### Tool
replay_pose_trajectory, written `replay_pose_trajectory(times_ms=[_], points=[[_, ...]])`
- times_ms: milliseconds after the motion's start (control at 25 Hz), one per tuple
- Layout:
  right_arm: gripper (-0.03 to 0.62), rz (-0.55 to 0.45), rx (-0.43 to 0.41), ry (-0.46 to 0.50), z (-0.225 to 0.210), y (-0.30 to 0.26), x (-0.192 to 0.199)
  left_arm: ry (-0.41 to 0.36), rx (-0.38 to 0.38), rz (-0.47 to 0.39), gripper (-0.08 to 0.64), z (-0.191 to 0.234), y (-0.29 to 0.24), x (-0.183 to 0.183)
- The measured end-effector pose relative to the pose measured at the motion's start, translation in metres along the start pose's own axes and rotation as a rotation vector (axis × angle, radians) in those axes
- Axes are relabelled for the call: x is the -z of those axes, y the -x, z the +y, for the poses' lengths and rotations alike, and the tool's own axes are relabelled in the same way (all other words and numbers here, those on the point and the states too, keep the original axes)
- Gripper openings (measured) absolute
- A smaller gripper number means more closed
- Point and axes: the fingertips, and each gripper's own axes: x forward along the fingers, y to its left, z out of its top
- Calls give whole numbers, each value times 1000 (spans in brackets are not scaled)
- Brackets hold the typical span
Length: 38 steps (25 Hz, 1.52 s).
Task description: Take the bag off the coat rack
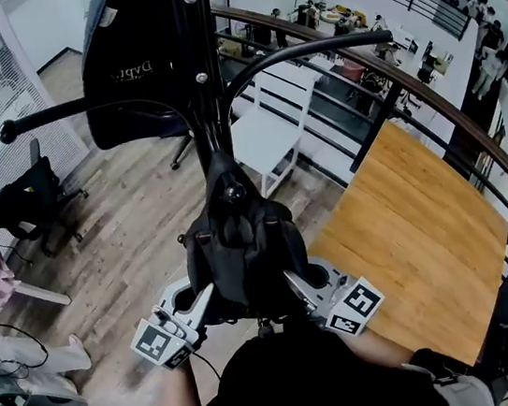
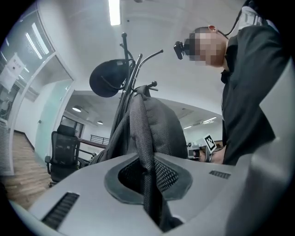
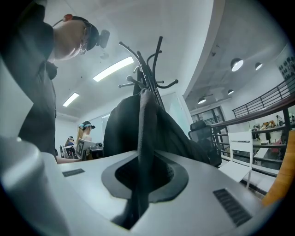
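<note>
Black bag (image 1: 242,246) hangs upright from the coat rack (image 1: 205,110), long axis vertical, top at the hook. I have my left gripper (image 1: 204,297) and right gripper (image 1: 296,284) clamped narrow on its fabric, one on each side.

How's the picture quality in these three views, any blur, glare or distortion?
Head view: fisheye bends the railing; the bag is sharp but dark. Left gripper view: the ceiling light glares, and the corners are vignetted black. Right gripper view: the bag is backlit, nearly a silhouette.
</note>
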Motion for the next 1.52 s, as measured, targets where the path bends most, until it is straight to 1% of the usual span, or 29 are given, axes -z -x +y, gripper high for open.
replay_pose_trajectory(times_ms=[120,200,280,320,520,640,880,960,1040,1120,1200,1280,1400,1520], points=[[43,-24,3,18,3,3,-13,3,10,-47,40,-6,-2,-18],[41,-41,1,38,8,5,-23,0,17,-38,38,-12,1,-23],[41,-60,1,35,12,8,-32,-15,26,-13,38,-19,4,-26],[41,-69,2,37,14,9,-37,-18,28,-14,38,-22,5,-30],[41,-106,-19,92,32,14,-54,-3,35,-65,38,-30,11,-48],[41,-126,-35,110,37,18,-61,-22,32,-83,38,-34,12,-56],[41,-166,-40,127,47,25,-80,-49,14,-79,38,-51,16,-77],[41,-181,-48,140,53,29,-86,-74,4,-88,38,-57,20,-85],[41,-198,-59,153,59,39,-93,-103,-8,-109,38,-68,22,-93],[41,-211,-67,158,64,51,-99,-113,-16,-114,38,-82,22,-99],[41,-217,-71,150,68,60,-101,-118,-26,-104,38,-93,24,-101],[41,-212,-71,138,72,68,-99,-107,-41,-80,38,-104,27,-100],[41,-193,-61,117,75,86,-89,-87,-68,-50,38,-125,29,-90],[41,-170,-65,96,82,104,-75,-50,-85,-25,38,-144,37,-74]])
